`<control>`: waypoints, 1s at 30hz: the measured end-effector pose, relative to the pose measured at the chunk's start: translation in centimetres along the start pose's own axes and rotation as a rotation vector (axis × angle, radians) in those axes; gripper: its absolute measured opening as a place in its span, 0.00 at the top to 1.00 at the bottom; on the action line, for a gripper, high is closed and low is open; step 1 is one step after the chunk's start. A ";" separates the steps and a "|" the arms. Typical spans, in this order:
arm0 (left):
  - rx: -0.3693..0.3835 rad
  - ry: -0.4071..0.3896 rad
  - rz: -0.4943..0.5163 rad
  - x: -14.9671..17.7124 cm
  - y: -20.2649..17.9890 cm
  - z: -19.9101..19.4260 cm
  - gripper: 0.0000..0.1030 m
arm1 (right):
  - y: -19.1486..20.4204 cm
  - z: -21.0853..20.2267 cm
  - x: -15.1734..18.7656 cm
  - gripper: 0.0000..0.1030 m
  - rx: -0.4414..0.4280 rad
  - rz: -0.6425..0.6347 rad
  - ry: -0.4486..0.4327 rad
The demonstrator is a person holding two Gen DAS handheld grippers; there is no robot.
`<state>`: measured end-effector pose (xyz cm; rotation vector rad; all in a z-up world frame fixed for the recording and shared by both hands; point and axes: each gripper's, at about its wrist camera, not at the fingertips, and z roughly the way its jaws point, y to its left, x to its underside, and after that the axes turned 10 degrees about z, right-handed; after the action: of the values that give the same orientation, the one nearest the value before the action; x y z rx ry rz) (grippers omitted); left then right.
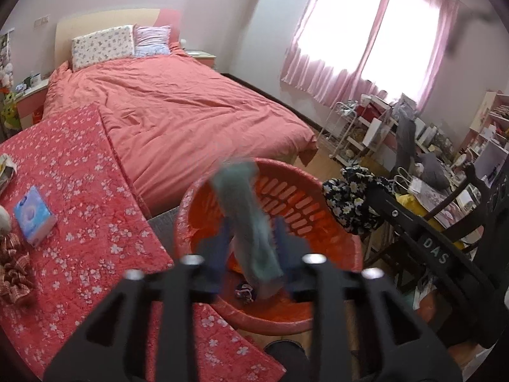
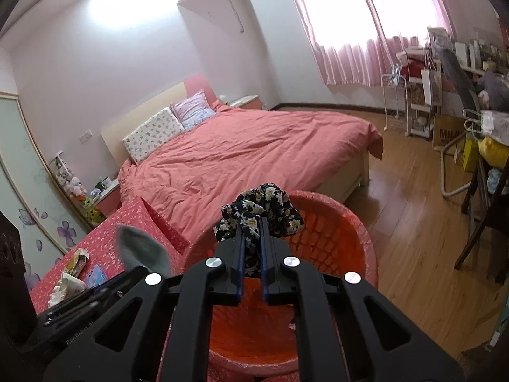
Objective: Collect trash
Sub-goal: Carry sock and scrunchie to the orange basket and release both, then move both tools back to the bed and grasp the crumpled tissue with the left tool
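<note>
**Grippers over the red basket, one sock slipping free, one cloth pinched**

Left gripper (image 1: 251,248) hangs above the red basket (image 1: 318,197), and we see its blue pads spread apart on either side of a grey-green sock (image 1: 245,210). The sock is blurred and does not look pressed by either pad, so we judge it is dropping into the basket. A small dark item already lies at the bottom.

Right gripper (image 2: 253,248) is pressed together on a bunched black floral cloth (image 2: 264,207), which it holds over the far rim of the same basket (image 2: 356,222). The cloth bulges out beyond the fingertips.

To the left of the basket is a red flowered tabletop (image 1: 79,175). On it we see a blue tissue box (image 1: 35,216), a red checked bow (image 1: 16,273), and, in the right wrist view, crumpled paper (image 2: 66,286) and an opened wrapper (image 2: 76,259). These look like the trash that is left to collect. A bed with a pink cover (image 1: 178,111) stands behind.

What could go wrong, in our judgement:

- The sock is long and tilted. Its upper end leans toward the far rim, so it may catch there and hang outside instead of falling in.
- The floral cloth sits near the basket edge. If the right gripper lets go from here, part of it may drape over the rim or fall to the wooden floor (image 2: 413,222).
- The two grippers are close together above one opening, so they could knock each other.
- The basket looks light, and a bump on the rim could tip or shift it.
</note>
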<state>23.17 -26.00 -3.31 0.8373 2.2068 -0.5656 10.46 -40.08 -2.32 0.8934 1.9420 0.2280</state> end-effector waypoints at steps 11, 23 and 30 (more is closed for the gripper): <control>-0.121 0.023 -0.058 2.4 4.4 -1.5 0.46 | 0.4 -0.1 0.9 0.65 0.031 -0.014 0.041; -0.253 0.006 -0.091 5.1 8.6 -6.6 0.43 | 4.3 -0.6 2.3 0.65 0.004 -0.116 0.061; -0.313 -0.020 -0.133 6.4 10.9 -9.8 0.42 | 6.5 -1.0 3.7 0.65 -0.027 -0.182 0.088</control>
<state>22.92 -9.98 -3.12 0.5221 2.2673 -0.2764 11.83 -32.72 -1.10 0.6941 2.0834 0.1895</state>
